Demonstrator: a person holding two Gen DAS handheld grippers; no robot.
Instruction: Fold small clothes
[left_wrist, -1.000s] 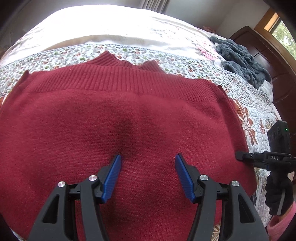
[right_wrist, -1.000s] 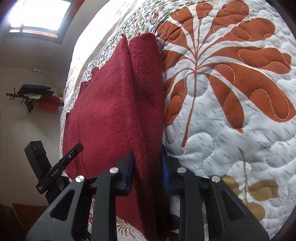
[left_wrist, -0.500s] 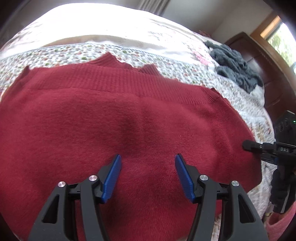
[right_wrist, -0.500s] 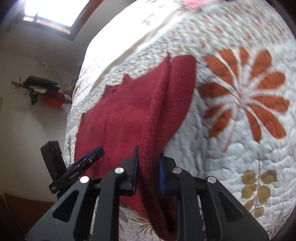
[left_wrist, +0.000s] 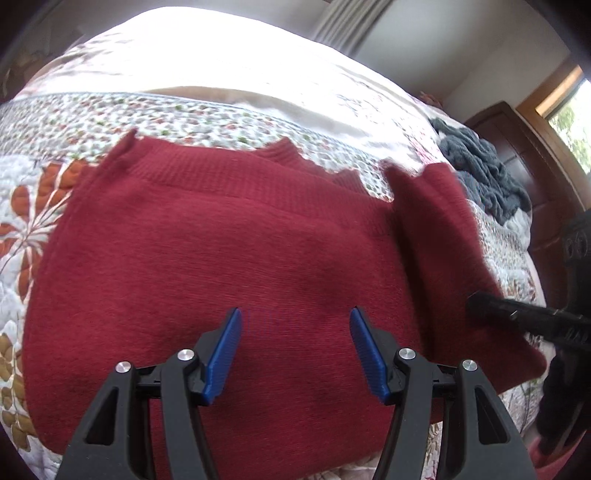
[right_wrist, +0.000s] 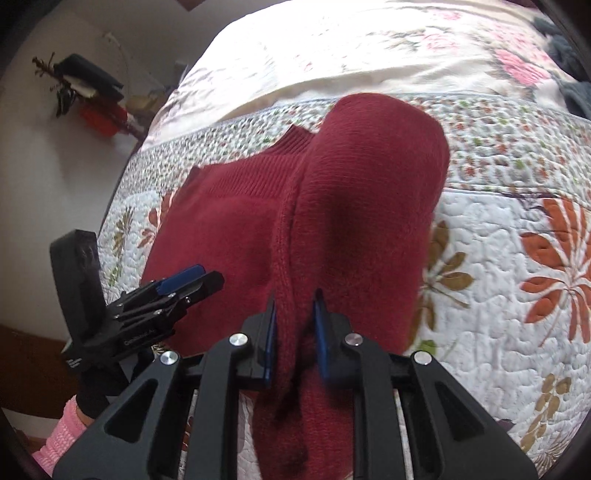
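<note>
Right wrist view: my right tongs (right_wrist: 293, 332) pinch the sweater (right_wrist: 236, 236) edge, lifting that side off the quilt (right_wrist: 498, 258); left tongs (left_wrist: 295, 345) hover wide apart, empty, above its middle. Judging so, the side fold is started, everything else remains

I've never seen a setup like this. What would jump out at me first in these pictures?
The dark red sweater spread across the floral quilt dominates both views. The right gripper pinches one side edge and lifts it up off the bed, while the left gripper hovers open above the sweater's middle. A grey garment lies crumpled at the far right.
</note>
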